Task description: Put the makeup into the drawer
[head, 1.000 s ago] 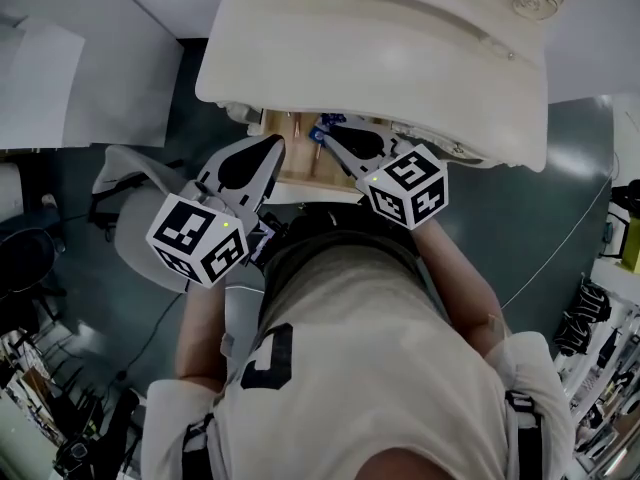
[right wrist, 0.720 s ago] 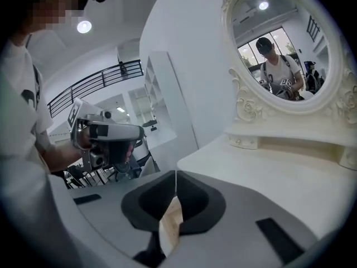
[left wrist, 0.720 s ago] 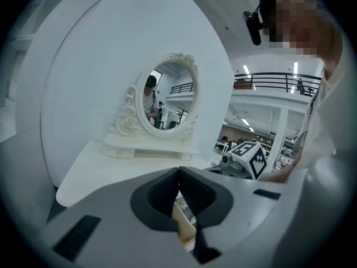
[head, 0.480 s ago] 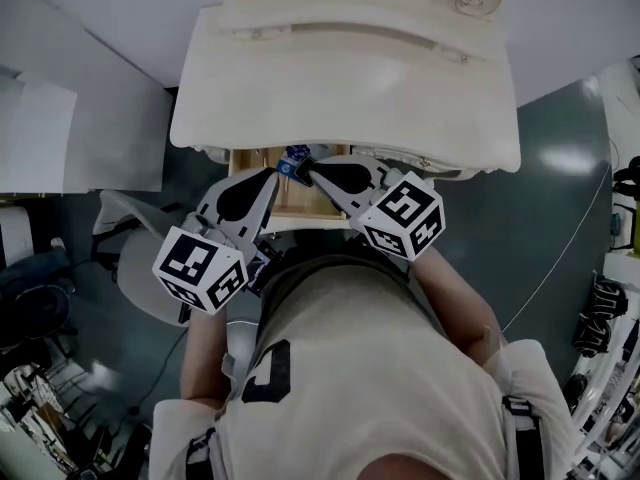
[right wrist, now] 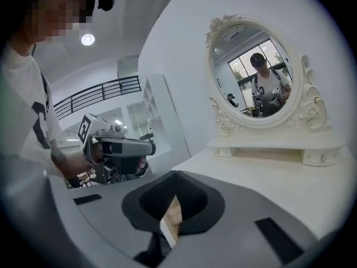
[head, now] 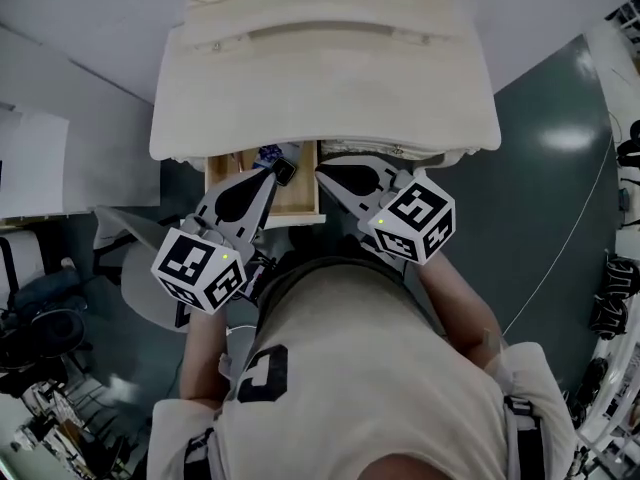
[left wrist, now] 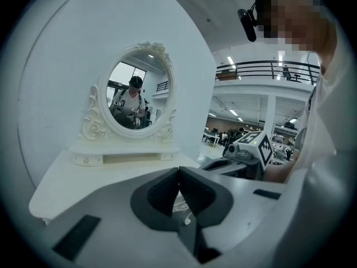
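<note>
Head view shows us the left gripper [head: 282, 170] and the right gripper [head: 320, 174], each with its jaws pressed together on nothing, which their own views confirm. Below the left jaws, and just beside the right ones, lies the open light wooden drawer [head: 300, 200] of the cream-white carved dressing table [head: 320, 88]. We see the small dark blue-patterned makeup item [head: 268, 154] inside that drawer, just beyond the left jaws' tips.

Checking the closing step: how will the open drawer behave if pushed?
The drawer looks small, shallow and wooden, so it is probably light and stiff and would likely slide straight in. The makeup lies loose inside, so a hard shove might shift it.
</note>
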`<state>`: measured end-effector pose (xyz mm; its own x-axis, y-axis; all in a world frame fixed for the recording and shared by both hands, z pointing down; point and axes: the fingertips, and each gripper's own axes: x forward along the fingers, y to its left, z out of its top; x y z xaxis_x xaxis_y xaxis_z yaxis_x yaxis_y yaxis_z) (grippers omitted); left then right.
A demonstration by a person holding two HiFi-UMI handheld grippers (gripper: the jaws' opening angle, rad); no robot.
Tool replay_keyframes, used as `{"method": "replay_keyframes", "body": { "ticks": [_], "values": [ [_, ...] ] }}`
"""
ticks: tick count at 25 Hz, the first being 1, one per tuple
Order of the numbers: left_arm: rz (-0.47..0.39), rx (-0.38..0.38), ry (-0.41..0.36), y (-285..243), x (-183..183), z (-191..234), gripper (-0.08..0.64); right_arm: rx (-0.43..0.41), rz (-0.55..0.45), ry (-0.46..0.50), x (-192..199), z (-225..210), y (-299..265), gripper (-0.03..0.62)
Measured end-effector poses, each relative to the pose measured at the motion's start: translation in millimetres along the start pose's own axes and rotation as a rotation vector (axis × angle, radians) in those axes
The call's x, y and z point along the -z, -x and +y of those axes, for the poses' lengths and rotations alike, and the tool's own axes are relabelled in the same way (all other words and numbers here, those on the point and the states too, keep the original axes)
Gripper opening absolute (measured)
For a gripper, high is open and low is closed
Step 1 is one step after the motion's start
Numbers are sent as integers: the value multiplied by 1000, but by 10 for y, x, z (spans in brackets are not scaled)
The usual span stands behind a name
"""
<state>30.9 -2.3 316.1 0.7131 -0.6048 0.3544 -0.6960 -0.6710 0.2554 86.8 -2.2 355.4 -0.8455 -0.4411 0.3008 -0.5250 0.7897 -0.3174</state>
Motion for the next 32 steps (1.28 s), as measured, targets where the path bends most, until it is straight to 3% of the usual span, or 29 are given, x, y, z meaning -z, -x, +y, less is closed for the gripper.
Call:
{"method": "replay_keyframes", "body": {
  "ticks": [9,19,32],
  "values": [
    [-37,-5,-52,-51,-46,-376,58,-70,-3,49,37,144,308,29],
    [-58,-82,-9,345,157,-333,58,-155,25,76,78,439,82,29],
    [-69,-23,18,708,224,103,58,-102,34,68,-86,652,-461,29]
  ]
}}
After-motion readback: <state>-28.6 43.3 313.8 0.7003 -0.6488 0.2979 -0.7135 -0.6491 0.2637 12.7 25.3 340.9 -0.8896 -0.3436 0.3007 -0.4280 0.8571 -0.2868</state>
